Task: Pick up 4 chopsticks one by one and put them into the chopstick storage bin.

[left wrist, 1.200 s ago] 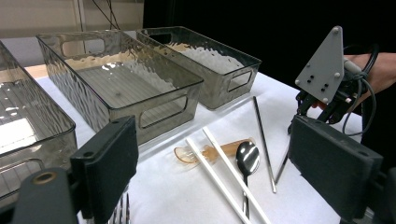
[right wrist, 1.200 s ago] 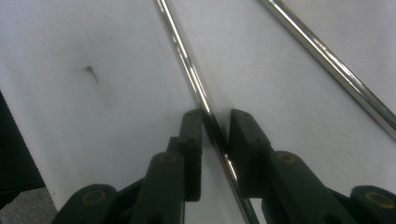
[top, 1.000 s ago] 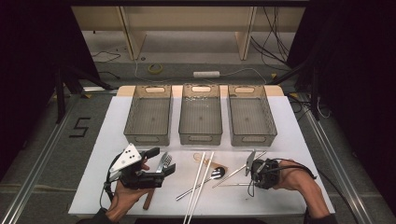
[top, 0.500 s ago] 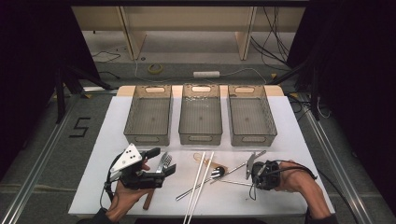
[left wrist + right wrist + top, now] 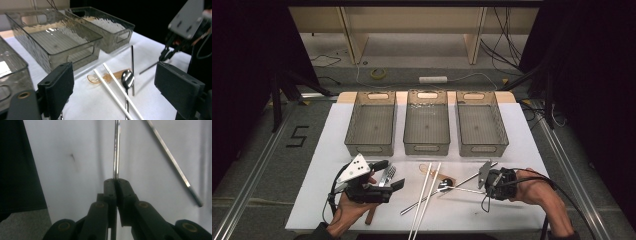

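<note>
A dark room surrounds a white-topped bench (image 5: 522, 150) with three clear plastic bins in a row at its far side; the middle bin (image 5: 427, 124) serves as the landmark here.

Since a second ago, the right tool (image 5: 486, 181), well to the near right of the middle bin, has been closing its jaws and now has them pinched tight on a thin metal chopstick (image 5: 116, 150), which juts straight out from between the pads in the right tool's own view. That tool and the chopstick's gripped end have come up a little off the bench. The second metal chopstick (image 5: 172, 161) lies loose beside it, slanting away on the white surface.

The left tool (image 5: 384, 176), near left of the middle bin, has kept its place; its jaws stand wide apart with nothing between them.

In front of the middle bin lie a pair of white chopsticks (image 5: 117, 87), a metal spoon (image 5: 127, 78) touching them, and an amber plastic spoon (image 5: 100, 77). A fork (image 5: 388, 175) lies right under the left tool.
</note>
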A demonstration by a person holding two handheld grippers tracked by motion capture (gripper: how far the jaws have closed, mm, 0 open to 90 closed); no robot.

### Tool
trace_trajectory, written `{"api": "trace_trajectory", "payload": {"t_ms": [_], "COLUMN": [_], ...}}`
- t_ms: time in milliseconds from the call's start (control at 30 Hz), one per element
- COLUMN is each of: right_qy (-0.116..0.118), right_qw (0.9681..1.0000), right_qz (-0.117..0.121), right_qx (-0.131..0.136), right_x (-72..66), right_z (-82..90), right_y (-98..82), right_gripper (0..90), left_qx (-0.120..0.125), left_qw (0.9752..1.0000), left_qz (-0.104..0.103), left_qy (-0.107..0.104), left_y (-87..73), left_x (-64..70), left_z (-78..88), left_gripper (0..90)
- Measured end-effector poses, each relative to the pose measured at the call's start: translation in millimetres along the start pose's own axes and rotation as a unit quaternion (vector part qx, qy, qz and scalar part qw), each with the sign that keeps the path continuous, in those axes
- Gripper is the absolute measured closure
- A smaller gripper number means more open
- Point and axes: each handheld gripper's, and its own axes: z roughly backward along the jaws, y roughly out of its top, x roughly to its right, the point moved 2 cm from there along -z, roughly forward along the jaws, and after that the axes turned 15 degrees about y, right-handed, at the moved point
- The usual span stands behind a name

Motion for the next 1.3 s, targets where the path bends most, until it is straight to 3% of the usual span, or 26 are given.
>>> {"api": "trace_trajectory", "payload": {"t_ms": [200, 333, 533, 700, 767, 967, 1033, 1133, 1200, 1300], "right_qy": [-0.029, -0.032, -0.031, -0.032, -0.035, -0.038, -0.039, -0.042, -0.045, -0.046], "right_qw": [0.9991, 0.9986, 0.9980, 0.9973, 0.9962, 0.9960, 0.9955, 0.9948, 0.9940, 0.9938], "right_qz": [0.028, 0.040, 0.055, 0.066, 0.079, 0.081, 0.086, 0.093, 0.100, 0.101], "right_qx": [0.013, 0.011, 0.003, -0.003, -0.010, -0.007, -0.007, -0.010, -0.010, -0.008], "right_x": [-8.8, -11.5, -16.9, -19.7, -19.5, -24.0, -24.9, -26.1, -27.0, -28.8], "right_z": [13.0, 13.3, 10.1, 5.6, 5.9, 5.4, 5.0, 5.0, 4.8, 4.5], "right_y": [25.9, 34.9, 50.0, 60.4, 63.2, 72.2, 74.6, 77.9, 80.0, 81.7], "right_gripper": [86.5, 86.5, 86.5, 86.5, 86.5, 86.5, 86.5, 86.5, 86.5, 86.5], "left_qx": [-0.045, -0.063, -0.104, -0.118, -0.125, -0.140, -0.148, -0.155, -0.160, -0.163], "left_qw": [0.9978, 0.9958, 0.9886, 0.9835, 0.9807, 0.9712, 0.9665, 0.9620, 0.9561, 0.9540], "left_qz": [-0.045, -0.060, -0.101, -0.126, -0.141, -0.184, -0.202, -0.215, -0.236, -0.241], "left_qy": [-0.020, -0.028, -0.041, -0.052, -0.051, -0.057, -0.056, -0.064, -0.067, -0.071], "left_y": [0.2, 1.3, 1.2, 3.2, 3.7, 4.3, 3.0, 1.7, 0.5, -0.4], "left_x": [15.9, 22.2, 37.5, 48.1, 50.6, 61.5, 64.5, 68.7, 72.3, 74.9], "left_z": [-17.7, -24.4, -41.7, -52.6, -55.6, -62.5, -64.0, -65.7, -66.6, -67.5], "left_gripper": [15.7, 16.0, 17.5, 20.6, 21.4, 25.6, 27.6, 31.4, 35.8, 39.7]}}
